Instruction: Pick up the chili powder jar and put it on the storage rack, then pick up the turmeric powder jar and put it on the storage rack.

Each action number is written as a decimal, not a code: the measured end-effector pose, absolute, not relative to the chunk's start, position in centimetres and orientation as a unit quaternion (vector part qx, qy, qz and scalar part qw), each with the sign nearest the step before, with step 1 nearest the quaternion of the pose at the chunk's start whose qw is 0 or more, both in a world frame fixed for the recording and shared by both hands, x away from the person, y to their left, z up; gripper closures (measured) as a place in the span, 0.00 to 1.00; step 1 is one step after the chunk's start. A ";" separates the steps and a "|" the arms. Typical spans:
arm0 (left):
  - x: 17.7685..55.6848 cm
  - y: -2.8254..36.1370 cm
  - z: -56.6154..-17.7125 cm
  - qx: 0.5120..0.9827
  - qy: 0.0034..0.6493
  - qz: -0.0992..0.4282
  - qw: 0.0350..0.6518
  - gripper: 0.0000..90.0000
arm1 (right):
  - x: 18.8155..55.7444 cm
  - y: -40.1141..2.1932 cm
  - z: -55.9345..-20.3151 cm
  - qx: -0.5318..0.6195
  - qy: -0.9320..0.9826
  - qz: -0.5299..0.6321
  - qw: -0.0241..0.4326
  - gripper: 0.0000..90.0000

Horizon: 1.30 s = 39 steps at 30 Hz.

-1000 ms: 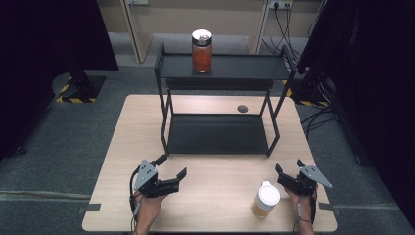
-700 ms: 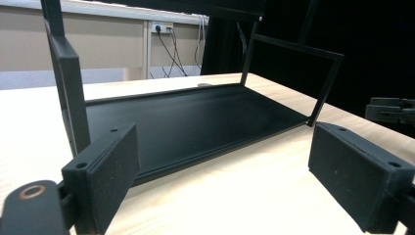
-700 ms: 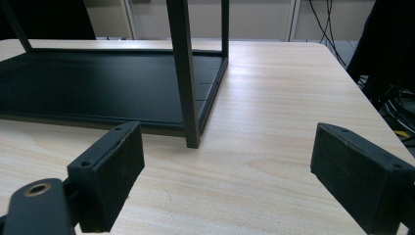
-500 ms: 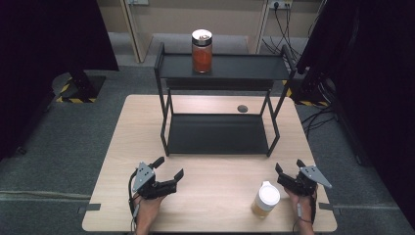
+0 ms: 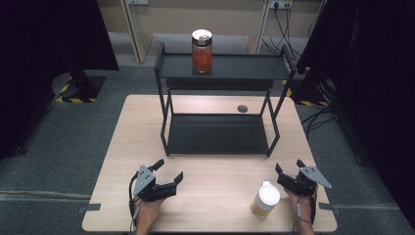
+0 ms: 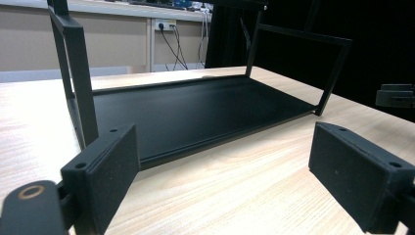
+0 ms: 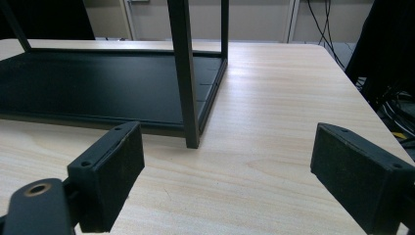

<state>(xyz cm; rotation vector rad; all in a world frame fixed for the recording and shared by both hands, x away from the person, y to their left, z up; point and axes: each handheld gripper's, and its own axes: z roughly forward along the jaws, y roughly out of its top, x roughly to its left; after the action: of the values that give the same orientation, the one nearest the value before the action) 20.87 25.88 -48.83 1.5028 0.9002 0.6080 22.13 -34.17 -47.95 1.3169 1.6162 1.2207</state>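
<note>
— Since a second ago, has anything shifted?

— Hardly. Left gripper point(image 5: 167, 172) has slid slightly toward the near edge of the pale wooden worktop point(image 5: 215, 161); right gripper point(image 5: 288, 171) and the tan paper cup with a white plastic lid point(image 5: 265, 199) sit as before.

— How are the hands posed?

— Both come in over the near edge, each gripper lying low and pointing toward the black metal two-tier rack point(image 5: 220, 132). The left gripper's jaws stand wide apart with nothing between them; its own view looks along the bare wood to the rack's lower tray. The right gripper's jaws also gape empty, facing a rack leg.

— And the cup?

— Upright near the near right corner, just beside the right gripper on its left, not touching it.

— Materials?

— Matte rubbery pads point(image 6: 110, 169), smooth wood grain. A clear glass jar of orange-red contents with a metal lid point(image 5: 201, 51) stands on the top shelf.
</note>
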 end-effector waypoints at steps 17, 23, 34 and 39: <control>21.1 25.8 -50.8 0.652 0.397 0.255 0.593 0.12 | 21.0 -35.5 -48.3 0.518 0.596 0.504 0.350 0.13; 21.1 26.1 -51.2 0.644 0.397 0.253 0.603 0.12 | 17.5 -37.1 -47.2 0.515 0.554 0.546 0.361 0.12; 21.1 26.0 -51.3 0.642 0.398 0.253 0.604 0.12 | 11.5 -37.5 -45.2 0.454 0.593 0.572 0.340 0.12; 21.1 25.9 -51.2 0.645 0.395 0.256 0.602 0.12 | 9.6 -37.4 -44.8 0.436 0.607 0.576 0.331 0.12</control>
<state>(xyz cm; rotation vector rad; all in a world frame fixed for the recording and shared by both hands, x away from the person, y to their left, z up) 21.09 25.93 -51.23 1.4941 0.9160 0.5923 9.64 -37.38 -44.80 1.1383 1.5867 1.5057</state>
